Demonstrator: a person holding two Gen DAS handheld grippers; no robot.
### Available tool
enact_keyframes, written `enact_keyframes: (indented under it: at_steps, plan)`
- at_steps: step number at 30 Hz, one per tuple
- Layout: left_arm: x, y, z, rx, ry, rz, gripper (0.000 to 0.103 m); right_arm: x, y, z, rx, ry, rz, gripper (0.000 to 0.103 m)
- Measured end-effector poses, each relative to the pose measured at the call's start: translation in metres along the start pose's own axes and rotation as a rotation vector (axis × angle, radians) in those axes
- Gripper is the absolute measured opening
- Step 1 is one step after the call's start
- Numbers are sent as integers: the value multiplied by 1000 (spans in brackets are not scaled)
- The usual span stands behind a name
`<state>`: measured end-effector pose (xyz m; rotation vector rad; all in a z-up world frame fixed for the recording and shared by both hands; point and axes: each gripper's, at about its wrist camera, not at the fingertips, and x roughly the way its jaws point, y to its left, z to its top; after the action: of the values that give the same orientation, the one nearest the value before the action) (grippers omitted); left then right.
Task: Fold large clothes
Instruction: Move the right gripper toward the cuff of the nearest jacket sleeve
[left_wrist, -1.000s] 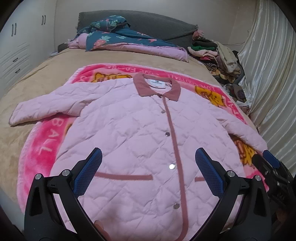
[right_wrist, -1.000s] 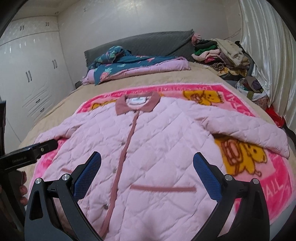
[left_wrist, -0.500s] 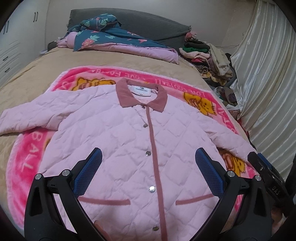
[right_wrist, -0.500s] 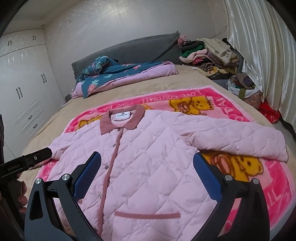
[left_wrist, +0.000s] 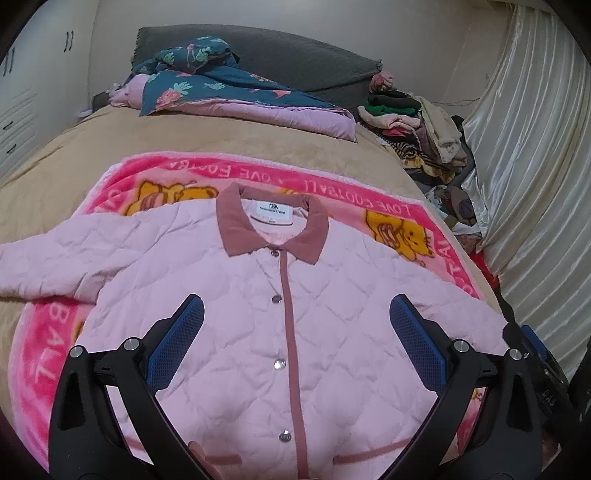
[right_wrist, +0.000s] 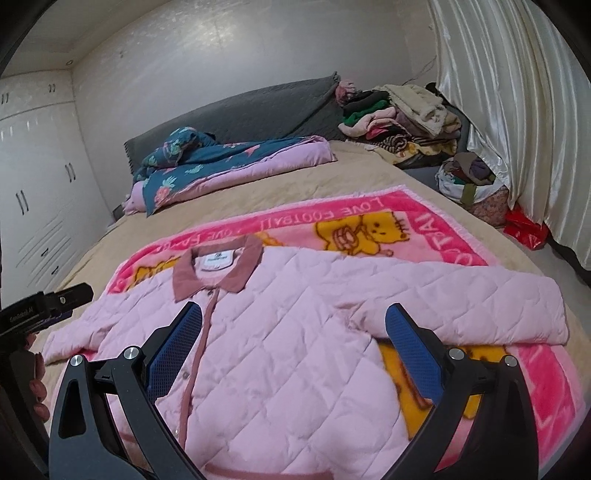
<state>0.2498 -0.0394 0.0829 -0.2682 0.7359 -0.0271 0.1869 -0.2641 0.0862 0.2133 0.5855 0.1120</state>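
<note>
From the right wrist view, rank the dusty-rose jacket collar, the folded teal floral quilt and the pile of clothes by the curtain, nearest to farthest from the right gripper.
1. Dusty-rose jacket collar, just ahead, left.
2. Folded teal floral quilt, mid-bed, left.
3. Pile of clothes, far right corner.

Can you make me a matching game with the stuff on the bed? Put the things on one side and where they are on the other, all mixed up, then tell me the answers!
Things:
1. pink quilted jacket
2. pink cartoon blanket
3. blue flowery quilt
4. pile of clothes

Places:
A. bunched up near the grey headboard
B. stacked at the far corner of the bed, by the curtain
C. lying flat and buttoned on top of the blanket
D. spread over the tan bed cover, under the jacket

Pairs: 1-C, 2-D, 3-A, 4-B
</note>
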Motion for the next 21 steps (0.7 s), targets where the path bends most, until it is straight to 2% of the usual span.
enact_keyframes:
  at_steps: [11, 21]
  plan:
    - [47, -23, 8, 59, 66, -25, 94, 23, -54, 14, 78, -8, -132, 99]
    - [83, -38, 2, 104, 120, -11, 94, 46, -121, 3, 209, 20, -239, 99]
